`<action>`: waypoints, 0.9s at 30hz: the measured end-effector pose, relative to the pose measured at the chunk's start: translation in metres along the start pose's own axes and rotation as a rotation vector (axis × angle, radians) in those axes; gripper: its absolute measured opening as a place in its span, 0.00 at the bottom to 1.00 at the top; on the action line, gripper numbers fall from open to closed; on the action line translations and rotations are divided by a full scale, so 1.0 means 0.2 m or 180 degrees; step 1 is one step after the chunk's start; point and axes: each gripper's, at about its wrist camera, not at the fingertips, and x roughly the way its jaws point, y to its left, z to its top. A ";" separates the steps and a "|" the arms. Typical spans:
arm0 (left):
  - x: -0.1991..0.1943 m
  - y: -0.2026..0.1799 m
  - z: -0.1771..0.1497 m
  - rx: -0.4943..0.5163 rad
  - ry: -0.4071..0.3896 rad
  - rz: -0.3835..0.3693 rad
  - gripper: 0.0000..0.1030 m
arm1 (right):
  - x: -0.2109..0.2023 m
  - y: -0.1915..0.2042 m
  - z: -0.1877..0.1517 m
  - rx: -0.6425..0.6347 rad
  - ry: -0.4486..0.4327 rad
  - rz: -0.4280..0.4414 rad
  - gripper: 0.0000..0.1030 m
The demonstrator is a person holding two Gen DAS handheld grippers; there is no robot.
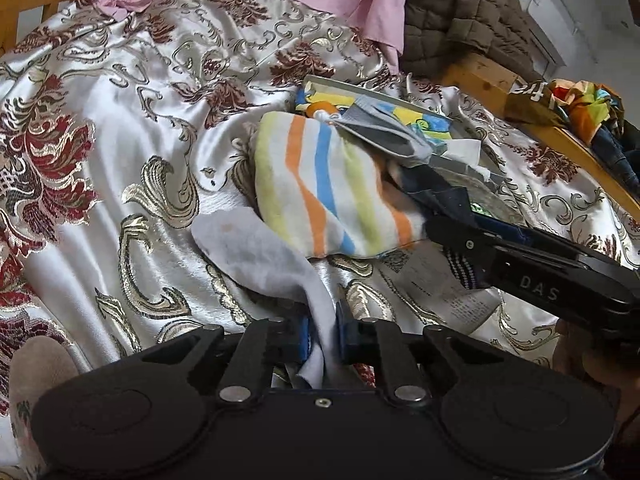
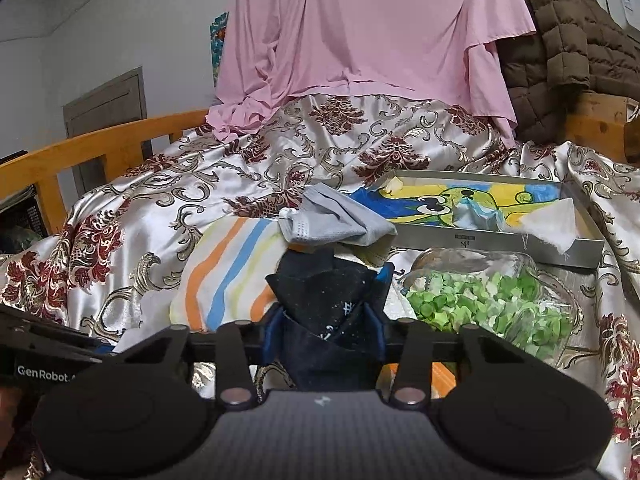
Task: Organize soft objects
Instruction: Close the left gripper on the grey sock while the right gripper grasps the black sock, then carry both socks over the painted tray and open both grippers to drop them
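Note:
My left gripper (image 1: 322, 336) is shut on a white sock (image 1: 260, 252) whose foot trails forward over the patterned bedspread (image 1: 120, 128). My right gripper (image 2: 326, 316) is shut on a dark navy cloth (image 2: 324, 296), held just above the bed; it also shows in the left wrist view (image 1: 440, 196) at the tip of the right gripper (image 1: 448, 220). A striped towel (image 1: 320, 184) lies in the middle of the bed, also in the right wrist view (image 2: 224, 276). A grey sock (image 2: 336, 220) rests on its far edge, and shows in the left wrist view (image 1: 384, 128).
A shallow grey box (image 2: 500, 240) with a cartoon picture lies beyond the towel. A clear bag of green pieces (image 2: 492, 300) lies at the right. A pink shirt (image 2: 360, 40) and brown quilted jacket (image 2: 568, 40) hang behind. Wooden bed rails (image 2: 100, 148) frame the bed; colourful clothes (image 1: 580, 108) lie right.

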 end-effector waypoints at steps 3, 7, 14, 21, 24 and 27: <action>-0.01 -0.02 -0.01 0.0052 0.0000 -0.0020 0.13 | -0.01 0.01 0.00 -0.0026 0.0003 -0.0005 0.31; -0.02 -0.05 -0.03 0.0094 0.0008 -0.0011 0.12 | -0.03 0.03 0.00 -0.0061 0.0023 0.0044 0.23; -0.08 -0.11 -0.05 0.0071 -0.0029 -0.0060 0.11 | -0.07 0.04 0.00 0.0002 0.0185 0.0349 0.22; -0.15 -0.21 -0.07 0.0086 -0.0115 -0.0099 0.11 | -0.12 0.03 0.01 0.0149 0.0153 0.0525 0.09; -0.20 -0.23 -0.05 0.0089 -0.0211 -0.0098 0.10 | -0.16 0.02 0.03 0.0180 0.0042 0.0531 0.08; -0.24 -0.25 -0.03 0.0088 -0.0290 -0.0065 0.11 | -0.20 0.00 0.06 0.0234 -0.0058 0.0540 0.08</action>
